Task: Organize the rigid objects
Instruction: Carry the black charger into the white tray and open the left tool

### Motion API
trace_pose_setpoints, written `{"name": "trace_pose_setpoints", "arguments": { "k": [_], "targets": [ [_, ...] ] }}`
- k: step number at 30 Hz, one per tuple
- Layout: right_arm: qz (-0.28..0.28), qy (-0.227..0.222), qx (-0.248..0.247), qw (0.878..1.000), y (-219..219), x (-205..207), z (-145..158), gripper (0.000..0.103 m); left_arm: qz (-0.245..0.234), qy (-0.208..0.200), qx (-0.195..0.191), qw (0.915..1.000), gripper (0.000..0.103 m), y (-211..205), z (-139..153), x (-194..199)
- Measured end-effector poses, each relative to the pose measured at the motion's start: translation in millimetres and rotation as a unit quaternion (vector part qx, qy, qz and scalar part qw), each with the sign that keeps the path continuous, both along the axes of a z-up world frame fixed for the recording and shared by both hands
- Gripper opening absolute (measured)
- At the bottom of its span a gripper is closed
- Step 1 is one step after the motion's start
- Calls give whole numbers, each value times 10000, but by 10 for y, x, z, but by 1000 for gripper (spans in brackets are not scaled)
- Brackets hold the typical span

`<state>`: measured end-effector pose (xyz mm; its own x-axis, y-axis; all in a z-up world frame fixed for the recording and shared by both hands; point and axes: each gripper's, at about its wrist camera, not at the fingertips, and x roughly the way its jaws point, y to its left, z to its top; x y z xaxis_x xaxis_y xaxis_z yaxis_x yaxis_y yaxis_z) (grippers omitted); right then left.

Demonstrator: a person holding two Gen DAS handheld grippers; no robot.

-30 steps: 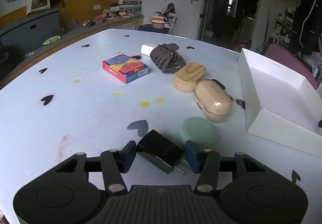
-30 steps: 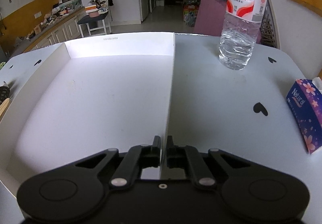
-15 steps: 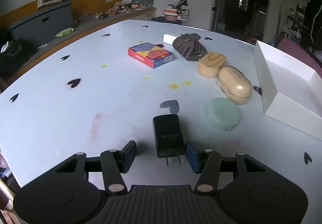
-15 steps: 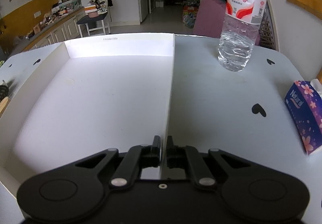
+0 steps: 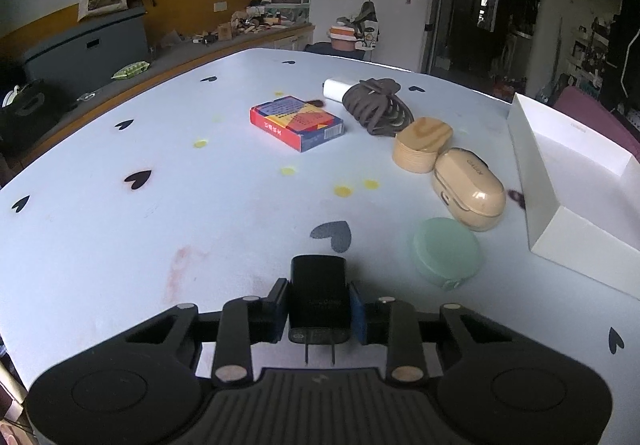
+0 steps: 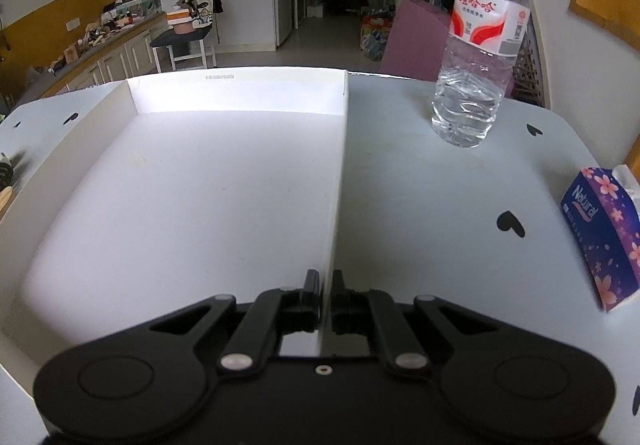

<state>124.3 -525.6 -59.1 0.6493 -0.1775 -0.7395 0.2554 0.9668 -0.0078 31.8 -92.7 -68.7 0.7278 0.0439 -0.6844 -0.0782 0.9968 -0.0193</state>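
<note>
At bottom centre, the left gripper (image 5: 319,303) clamps the black plug-in charger block (image 5: 318,291), prongs toward the camera, while the right gripper (image 6: 326,301) pinches the white cardboard tray's wall (image 6: 336,205).

Water bottle (image 6: 480,57) stands upright — tissue pack (image 6: 600,233) well apart.

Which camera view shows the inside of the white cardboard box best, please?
The right wrist view: the white cardboard box fills it, floor visible, right claw pinching its wall. The left wrist view shows one corner.
</note>
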Motion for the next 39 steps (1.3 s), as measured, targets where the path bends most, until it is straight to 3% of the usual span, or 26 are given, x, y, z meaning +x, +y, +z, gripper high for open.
{"name": "trace_pose_setpoints", "arguments": {
  "k": [12,21,25,29,39],
  "targets": [
    [15,47,-55,10000,30,2,5,5,-403,-517,20,9978,33,-271,297,87],
    [-10,49,-9,10000,13,0,6,5,-1457,-1021,-232,9838,33,-1069,622,374],
    [-4,57,-17,10000,1,10,2,5,-1908,-972,-467,9757,33,-1454,620,545],
    [1,73,-7,10000,-5,11,-2,5,-2251,-667,-726,9693,33,-1836,558,783],
    [-3,97,-2,10000,3,17,-3,5,-2690,-422,-973,9573,33,-2613,466,1163]
  ]
}}
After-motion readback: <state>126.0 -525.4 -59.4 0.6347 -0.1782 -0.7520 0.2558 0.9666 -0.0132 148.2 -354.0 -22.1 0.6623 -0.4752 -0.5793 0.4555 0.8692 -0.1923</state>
